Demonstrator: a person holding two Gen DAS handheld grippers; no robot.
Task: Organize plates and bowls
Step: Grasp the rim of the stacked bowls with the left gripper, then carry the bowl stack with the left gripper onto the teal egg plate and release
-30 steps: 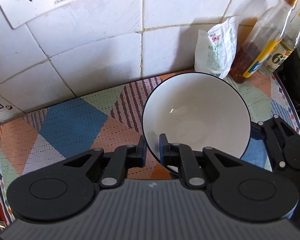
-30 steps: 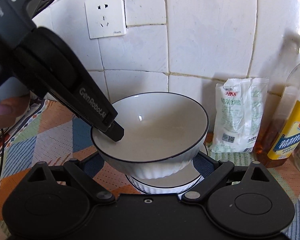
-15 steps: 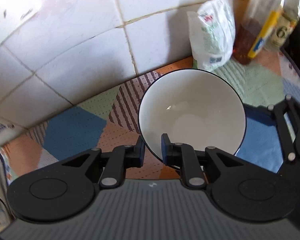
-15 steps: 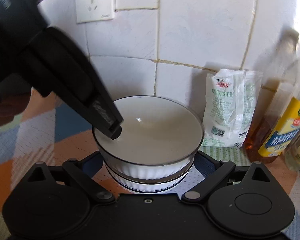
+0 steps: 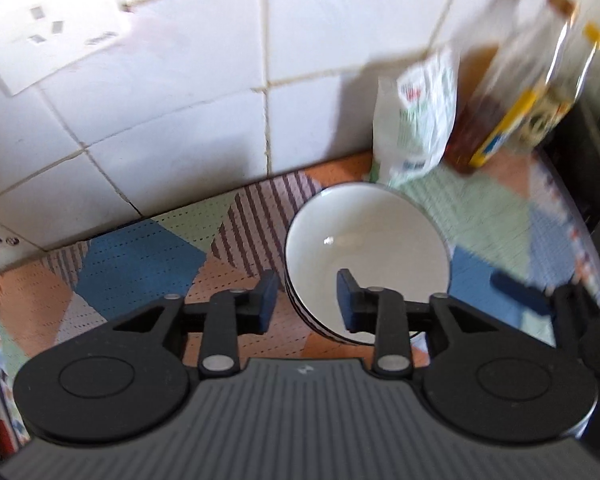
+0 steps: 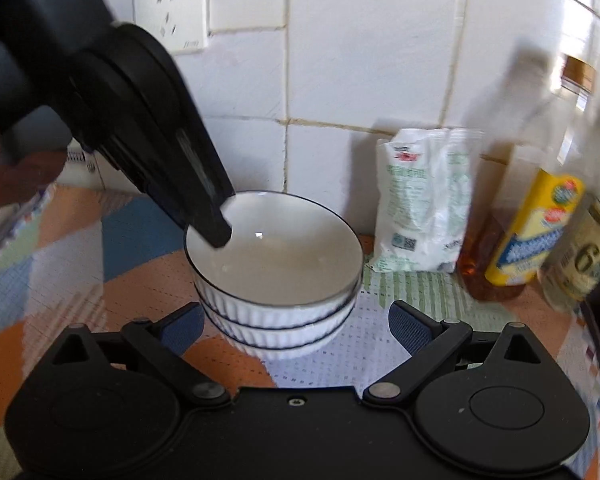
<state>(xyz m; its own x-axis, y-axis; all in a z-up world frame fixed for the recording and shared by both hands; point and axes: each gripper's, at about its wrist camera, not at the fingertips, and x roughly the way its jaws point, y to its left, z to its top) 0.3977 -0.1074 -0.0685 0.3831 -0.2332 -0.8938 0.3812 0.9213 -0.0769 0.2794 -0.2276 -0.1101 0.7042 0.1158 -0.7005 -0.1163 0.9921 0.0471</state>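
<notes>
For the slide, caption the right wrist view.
Left gripper, jaws just opened, over the rim of three stacked bowls; right gripper open before them.

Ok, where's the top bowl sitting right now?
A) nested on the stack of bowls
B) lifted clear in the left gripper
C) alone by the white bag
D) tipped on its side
A: the top bowl sits nested level on the stack of bowls, and the left gripper pads stand clear of its rim.

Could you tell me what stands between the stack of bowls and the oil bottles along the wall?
In the right wrist view, a white plastic packet leans against the tiles between the stack of bowls and the oil bottles; nothing else stands there.
</notes>
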